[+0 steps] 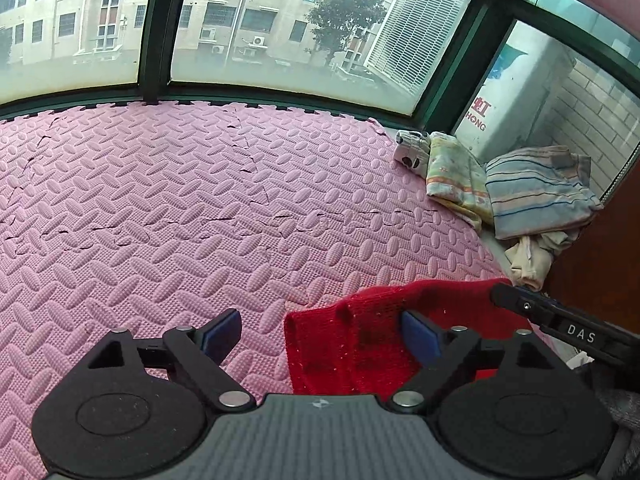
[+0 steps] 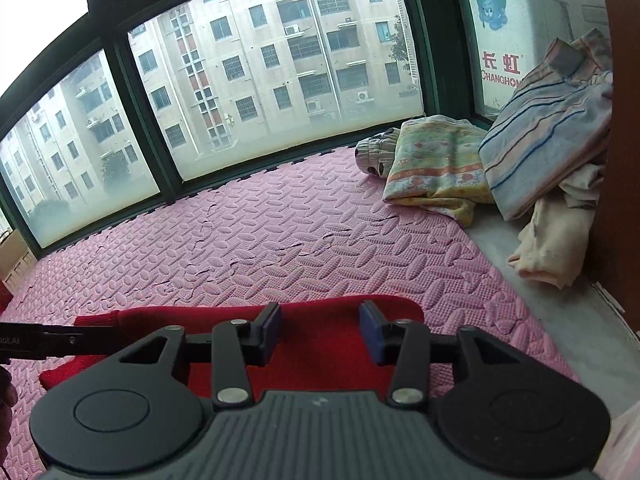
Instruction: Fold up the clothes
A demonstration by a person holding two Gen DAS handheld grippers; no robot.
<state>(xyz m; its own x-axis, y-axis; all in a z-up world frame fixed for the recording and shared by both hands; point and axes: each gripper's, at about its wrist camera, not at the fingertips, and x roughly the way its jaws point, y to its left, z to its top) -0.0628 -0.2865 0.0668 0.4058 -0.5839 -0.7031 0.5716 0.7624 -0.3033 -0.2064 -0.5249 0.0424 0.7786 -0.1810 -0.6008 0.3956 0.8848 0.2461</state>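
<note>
A red knitted garment (image 1: 352, 344) lies on the pink foam mat (image 1: 200, 200) near the front. My left gripper (image 1: 320, 336) is open, its jaws wide apart, with the right pad over the garment's left part and the left pad over bare mat. My right gripper (image 2: 320, 326) is open above the red garment (image 2: 320, 360), holding nothing. The right gripper's finger (image 1: 560, 320) enters the left wrist view at the garment's right edge. The left gripper's finger (image 2: 52, 342) shows at the left of the right wrist view.
Folded clothes are piled at the far right corner: a striped blue piece (image 2: 548, 132), a flowered yellow piece (image 2: 436, 164), a cream piece (image 2: 556, 240). Windows with dark green frames (image 2: 424, 40) bound the mat at the back. A brown panel (image 2: 616, 160) stands on the right.
</note>
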